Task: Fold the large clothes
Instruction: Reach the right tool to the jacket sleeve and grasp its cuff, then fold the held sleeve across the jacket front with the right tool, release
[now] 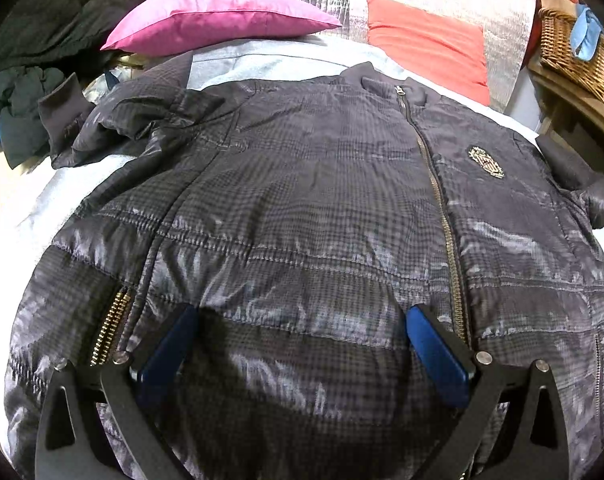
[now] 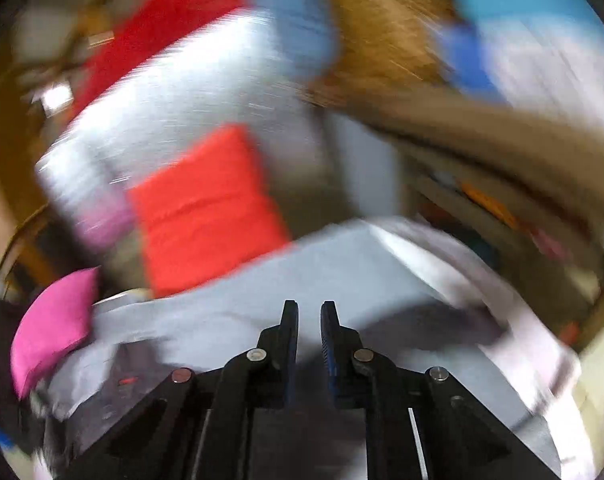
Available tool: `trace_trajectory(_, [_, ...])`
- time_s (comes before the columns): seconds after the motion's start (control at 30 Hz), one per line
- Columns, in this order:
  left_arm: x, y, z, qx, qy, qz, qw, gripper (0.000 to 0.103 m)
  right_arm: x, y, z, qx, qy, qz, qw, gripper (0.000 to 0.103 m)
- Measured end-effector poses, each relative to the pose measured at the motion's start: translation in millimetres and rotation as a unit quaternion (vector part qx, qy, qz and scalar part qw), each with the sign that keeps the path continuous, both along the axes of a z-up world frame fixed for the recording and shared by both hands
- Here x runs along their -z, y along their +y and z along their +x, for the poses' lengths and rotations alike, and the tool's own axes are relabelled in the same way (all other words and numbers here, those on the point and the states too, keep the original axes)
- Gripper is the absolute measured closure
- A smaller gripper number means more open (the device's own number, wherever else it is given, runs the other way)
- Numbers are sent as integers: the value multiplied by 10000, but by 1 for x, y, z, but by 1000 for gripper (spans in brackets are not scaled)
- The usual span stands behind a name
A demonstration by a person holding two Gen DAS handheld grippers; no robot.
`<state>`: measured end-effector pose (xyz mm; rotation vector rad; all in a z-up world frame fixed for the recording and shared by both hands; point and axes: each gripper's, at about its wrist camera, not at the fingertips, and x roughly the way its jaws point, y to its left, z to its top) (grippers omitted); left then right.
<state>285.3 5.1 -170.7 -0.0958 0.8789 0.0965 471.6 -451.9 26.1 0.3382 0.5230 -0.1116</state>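
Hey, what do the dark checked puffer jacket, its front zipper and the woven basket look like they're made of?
Dark checked puffer jacket: probably a thin synthetic shell with padding; it has a glossy sheen and stitched, puffed bands.
Front zipper: apparently metal, brass-coloured teeth that glint.
Woven basket: likely wicker or rattan, brown interlaced strands with a matte look.

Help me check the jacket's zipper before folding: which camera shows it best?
The left wrist view: the jacket lies spread flat on the bed, its front zipper sharp from collar towards hem. The right wrist view is motion-blurred and shows no zipper.
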Motion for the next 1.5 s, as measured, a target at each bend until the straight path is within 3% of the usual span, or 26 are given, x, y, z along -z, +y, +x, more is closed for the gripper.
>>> trace_trajectory(0.1, [0,0,1,1,-14,-26,10000,0,-40,96,-3,-963,-388,-189,9944,90])
trace_trajectory(0.2, [0,2,1,4,-24,-68,10000,0,-44,171,-10,-1911,-383,39,9808,88])
trace_trajectory(0.23, [0,2,1,6,-26,-80,10000,0,-36,188,-13,-2134,-303,258,9762,80])
trace_trajectory(0.27, [-1,2,1,7,-35,-97,9999,0,-23,198,-15,-2247,-212,537,9727,67])
trace_trajectory(0.3, [-1,3,0,11,-44,-121,9999,0,-5,200,-16,-2301,-29,879,9692,21])
trace_trajectory(0.33, [-1,3,0,13,-51,-143,9999,0,11,196,-18,-2244,92,1132,9678,4])
trace_trajectory(0.43, [-1,3,-1,10,-45,-124,9999,0,56,147,-29,-1805,376,1864,9650,4])
trace_trajectory(0.57, [-1,3,-3,4,-43,-83,10000,0,94,14,-48,-459,220,2897,9558,5])
trace_trajectory(0.67, [0,1,-2,-9,-44,-14,10000,0,121,-81,-64,498,43,3550,9335,6])
trace_trajectory(0.7, [0,0,-1,-12,-39,23,10000,0,136,-113,-66,797,30,3821,9207,6])
trace_trajectory(0.8, [1,-2,1,-16,-38,67,10000,0,171,-168,-52,1139,119,4399,8907,8])
trace_trajectory(0.87, [1,-2,2,-15,-35,72,10000,0,181,-180,-38,1136,145,4527,8843,15])
trace_trajectory(0.97, [2,-3,2,-11,-44,60,10000,0,185,-187,-8,1027,262,4353,8940,23])
trace_trajectory(1.0, [2,-3,2,-10,-45,56,10000,0,189,-182,0,1053,360,4310,8955,34])
trace_trajectory(1.03, [2,-2,2,-9,-47,55,10000,0,190,-180,7,1096,482,4231,8982,53])
trace_trajectory(1.1, [2,-2,2,-13,-43,49,10000,0,192,-182,10,1303,808,3854,9099,80])
trace_trajectory(1.13, [2,-3,3,-12,-48,43,10000,0,185,-177,12,1314,870,3622,9187,85])
trace_trajectory(1.2, [2,-2,2,-10,-62,23,10000,0,147,-158,16,1207,854,2611,9539,87])
trace_trajectory(1.3, [2,-1,1,-8,-82,-30,10000,0,76,-117,21,826,533,1522,9835,88])
trace_trajectory(1.4, [2,0,1,-5,-95,-79,9999,0,10,-50,26,229,135,679,9973,88])
trace_trajectory(1.5, [1,2,1,-4,-106,-124,9999,0,-45,45,17,-637,-275,-27,9976,88])
